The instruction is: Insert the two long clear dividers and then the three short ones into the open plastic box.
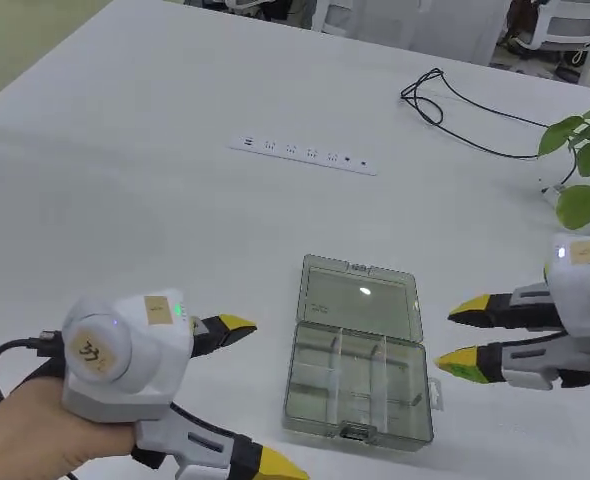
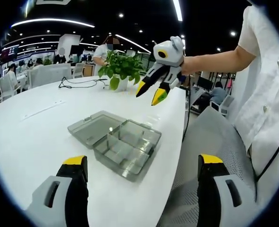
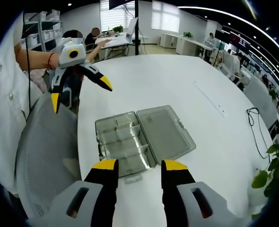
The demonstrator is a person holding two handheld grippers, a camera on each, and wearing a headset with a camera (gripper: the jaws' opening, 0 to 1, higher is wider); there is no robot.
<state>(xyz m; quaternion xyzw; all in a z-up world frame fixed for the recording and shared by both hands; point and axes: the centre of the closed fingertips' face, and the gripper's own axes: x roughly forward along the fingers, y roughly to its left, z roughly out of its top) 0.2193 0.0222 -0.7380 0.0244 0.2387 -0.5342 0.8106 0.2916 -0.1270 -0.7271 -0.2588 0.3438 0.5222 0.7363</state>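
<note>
The clear plastic box (image 1: 360,385) lies open near the table's front edge, its lid (image 1: 363,298) folded flat on the far side. Clear dividers stand inside the tray (image 3: 123,142) and split it into compartments. My left gripper (image 1: 260,395) hovers to the left of the box, its jaws wide open and holding nothing. It looks across the box (image 2: 125,149) at the right gripper (image 2: 149,93). My right gripper (image 1: 458,337) floats to the right of the box, open and holding nothing. From its own view, the left gripper (image 3: 80,90) hangs beyond the box.
A white power strip (image 1: 303,155) lies mid-table, a black cable (image 1: 455,110) loops at the back right, and a green plant (image 1: 585,160) stands at the right edge. A grey mesh chair (image 3: 45,161) sits at the table's front edge.
</note>
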